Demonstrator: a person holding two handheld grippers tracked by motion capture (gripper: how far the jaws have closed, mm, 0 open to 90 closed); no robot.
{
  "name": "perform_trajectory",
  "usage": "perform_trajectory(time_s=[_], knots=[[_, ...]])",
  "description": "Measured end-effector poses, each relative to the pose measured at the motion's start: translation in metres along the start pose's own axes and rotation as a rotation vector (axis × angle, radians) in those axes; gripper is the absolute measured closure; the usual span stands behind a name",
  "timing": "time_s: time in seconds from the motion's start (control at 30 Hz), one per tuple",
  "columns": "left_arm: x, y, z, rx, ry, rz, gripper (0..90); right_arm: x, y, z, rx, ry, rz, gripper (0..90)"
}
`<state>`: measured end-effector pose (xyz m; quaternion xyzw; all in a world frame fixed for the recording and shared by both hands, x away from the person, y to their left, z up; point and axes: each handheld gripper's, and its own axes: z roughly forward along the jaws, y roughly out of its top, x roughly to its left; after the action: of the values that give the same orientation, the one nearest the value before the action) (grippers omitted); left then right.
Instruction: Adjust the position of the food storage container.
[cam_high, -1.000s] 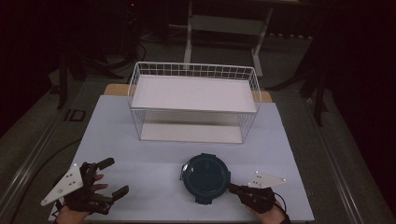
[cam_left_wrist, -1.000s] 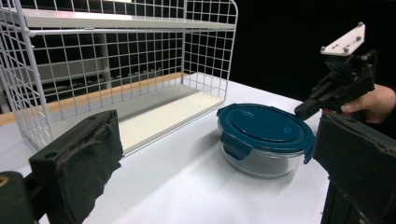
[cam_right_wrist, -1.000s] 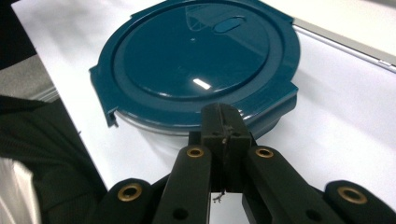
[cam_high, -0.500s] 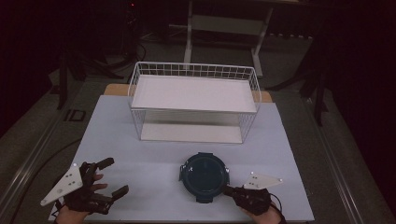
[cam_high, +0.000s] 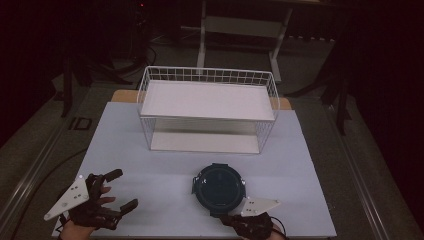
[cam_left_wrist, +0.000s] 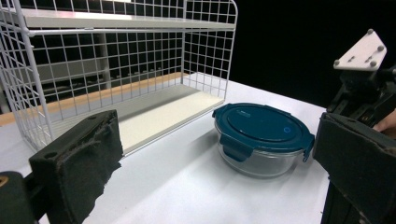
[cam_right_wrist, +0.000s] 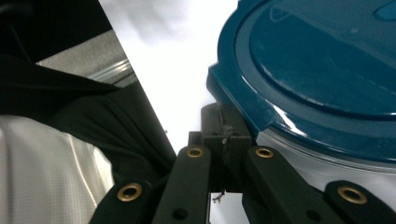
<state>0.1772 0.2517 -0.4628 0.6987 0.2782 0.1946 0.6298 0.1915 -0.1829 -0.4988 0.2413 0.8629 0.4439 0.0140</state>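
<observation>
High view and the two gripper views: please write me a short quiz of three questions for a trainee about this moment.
1. Choose one. Where does the blue-lidded container stand?
A. On the table, in front of the wire rack
B. On the upper shelf of the rack
C. On the lower shelf of the rack

2. True or false: the left claw is closed on the lid of the container.

3. Fill the gap: the right claw, beside the edge of the lid, is ___ (open or shut).

Key: 1 A. 2 false, as it is open and apart from the container. 3 shut.
</observation>
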Motion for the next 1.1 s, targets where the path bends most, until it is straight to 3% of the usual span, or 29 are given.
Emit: perform_trajectory(time_s=[0.33,0.6,1.1], knots=[[0.000,0.000,0.000,0.002,0.000,0.002,1.5,-0.004,0.003,0.007,0.009,-0.004,-0.036,90.0],[0.000,0.000,0.000,0.002,0.001,0.001,1.5,-0.012,0.007,0.011,0.002,0.002,-0.024,90.0],[0.001,0.000,0.000,0.001,0.001,0.001,1.5,-0.026,0.018,0.022,0.001,-0.021,-0.050,90.0]])
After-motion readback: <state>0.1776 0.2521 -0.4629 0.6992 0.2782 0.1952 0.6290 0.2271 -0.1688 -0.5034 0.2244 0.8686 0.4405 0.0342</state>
